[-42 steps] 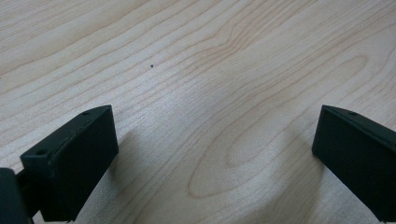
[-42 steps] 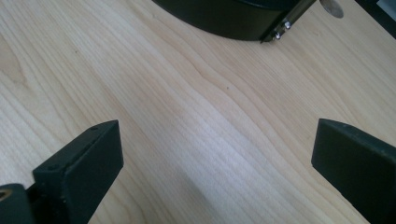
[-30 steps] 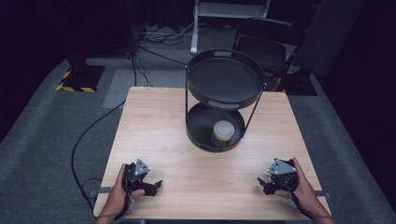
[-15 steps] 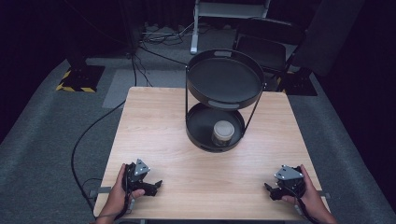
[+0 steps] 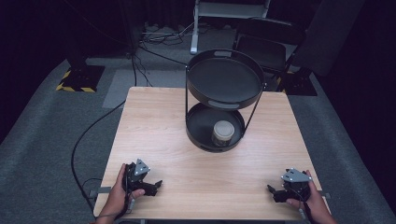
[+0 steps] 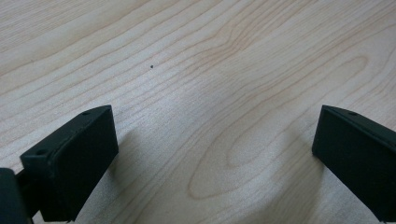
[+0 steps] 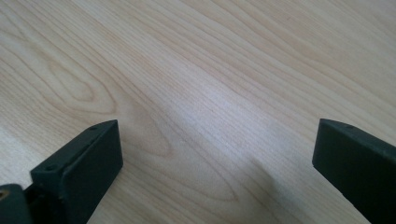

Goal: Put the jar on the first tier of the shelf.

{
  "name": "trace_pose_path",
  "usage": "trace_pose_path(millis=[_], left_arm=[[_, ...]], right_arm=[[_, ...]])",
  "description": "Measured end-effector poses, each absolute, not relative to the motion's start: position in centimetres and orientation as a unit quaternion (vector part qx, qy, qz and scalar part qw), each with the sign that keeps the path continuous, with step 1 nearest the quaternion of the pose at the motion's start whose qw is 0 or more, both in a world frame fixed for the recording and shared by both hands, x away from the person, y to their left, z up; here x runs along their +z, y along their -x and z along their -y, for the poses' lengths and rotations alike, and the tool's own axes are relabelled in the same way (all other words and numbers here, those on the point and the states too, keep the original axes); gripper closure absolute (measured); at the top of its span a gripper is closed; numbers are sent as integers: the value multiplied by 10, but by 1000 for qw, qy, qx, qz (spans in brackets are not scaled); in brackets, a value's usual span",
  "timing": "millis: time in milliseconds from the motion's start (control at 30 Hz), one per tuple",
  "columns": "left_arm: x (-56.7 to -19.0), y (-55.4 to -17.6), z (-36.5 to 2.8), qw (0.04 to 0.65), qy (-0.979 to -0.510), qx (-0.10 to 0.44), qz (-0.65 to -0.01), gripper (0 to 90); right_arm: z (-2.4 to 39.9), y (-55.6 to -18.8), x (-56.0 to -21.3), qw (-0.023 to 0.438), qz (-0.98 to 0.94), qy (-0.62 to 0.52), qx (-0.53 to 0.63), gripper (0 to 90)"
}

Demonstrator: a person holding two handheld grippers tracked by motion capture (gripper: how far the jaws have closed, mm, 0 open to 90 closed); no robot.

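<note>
A black two-level tray stand (image 5: 224, 100) sits at the far middle of the wooden tabletop (image 5: 163, 130). A small jar (image 5: 222, 133) with a pale lid, maybe glass, stands upright in the bottom tray. The left gripper (image 5: 152, 185) rests near the front left corner, its fingers (image 6: 70, 163) wide apart over bare wood. The right gripper (image 5: 274, 191) rests near the front right corner, fingers (image 7: 79, 172) also wide apart. Both are well away from the stand.
</note>
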State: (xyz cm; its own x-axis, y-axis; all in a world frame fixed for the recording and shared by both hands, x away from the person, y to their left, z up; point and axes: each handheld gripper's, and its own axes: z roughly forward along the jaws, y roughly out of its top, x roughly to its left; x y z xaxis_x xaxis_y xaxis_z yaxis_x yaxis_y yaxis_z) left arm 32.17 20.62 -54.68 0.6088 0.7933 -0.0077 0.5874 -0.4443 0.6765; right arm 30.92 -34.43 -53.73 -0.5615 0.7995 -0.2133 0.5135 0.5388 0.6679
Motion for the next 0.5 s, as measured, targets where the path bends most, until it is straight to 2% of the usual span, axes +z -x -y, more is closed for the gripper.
trace_pose_path(millis=[500], left_arm=[[-547, -322, -206, 327, -835, 158, -414, 0]], right_arm=[[369, -302, -548, 194, -800, -461, 331, 1]])
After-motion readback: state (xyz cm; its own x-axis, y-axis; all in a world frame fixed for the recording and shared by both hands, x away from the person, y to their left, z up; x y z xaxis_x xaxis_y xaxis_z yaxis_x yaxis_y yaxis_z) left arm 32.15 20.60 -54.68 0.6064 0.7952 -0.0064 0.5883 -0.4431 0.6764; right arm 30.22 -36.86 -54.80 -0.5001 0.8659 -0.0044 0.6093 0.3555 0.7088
